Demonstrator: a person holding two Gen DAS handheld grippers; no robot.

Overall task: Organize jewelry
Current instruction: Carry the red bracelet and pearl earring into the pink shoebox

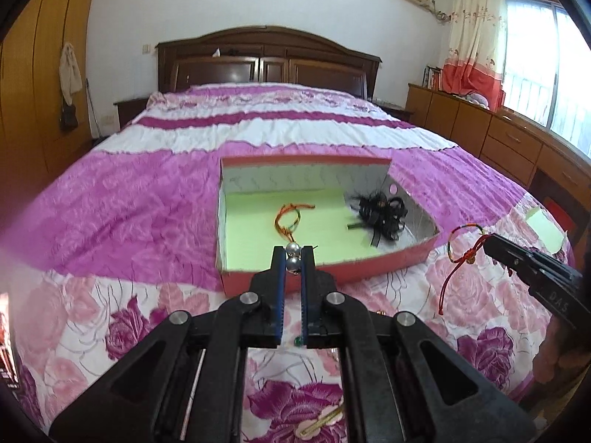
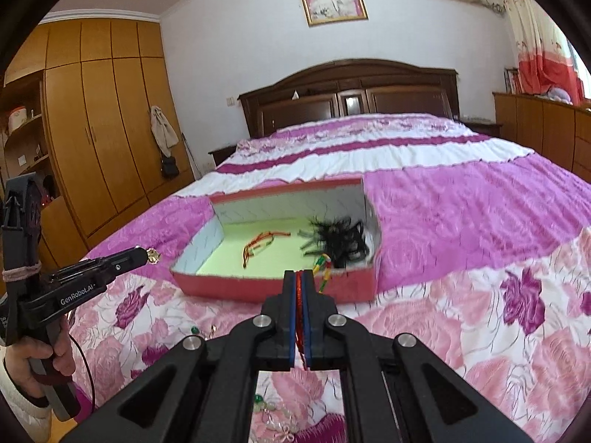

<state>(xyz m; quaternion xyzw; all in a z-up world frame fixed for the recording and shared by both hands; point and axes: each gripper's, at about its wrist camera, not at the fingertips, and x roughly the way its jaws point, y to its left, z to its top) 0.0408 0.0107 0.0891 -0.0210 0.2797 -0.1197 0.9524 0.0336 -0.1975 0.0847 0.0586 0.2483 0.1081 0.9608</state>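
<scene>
A red box (image 1: pixel 369 271) with a green floor lies open on the bed; it also shows in the right wrist view (image 2: pixel 280 288). Inside lie a red-orange cord bracelet (image 1: pixel 288 217) and a black feathery hair piece (image 1: pixel 380 214). My left gripper (image 1: pixel 294 254) is shut on a pearl earring (image 1: pixel 293 256) just above the box's near wall. My right gripper (image 2: pixel 301 277) is shut on a red and multicoloured cord bracelet (image 1: pixel 463 247), held in the air to the right of the box, near its front corner.
The bed has a pink floral quilt (image 1: pixel 147 313). A green bead (image 2: pixel 194 329) and a beaded piece (image 2: pixel 273 409) lie on the quilt near me. A gold hair clip (image 1: pixel 321 424) lies below the left gripper. A green paper (image 1: pixel 546 230) lies at the right edge. A wooden headboard stands far back.
</scene>
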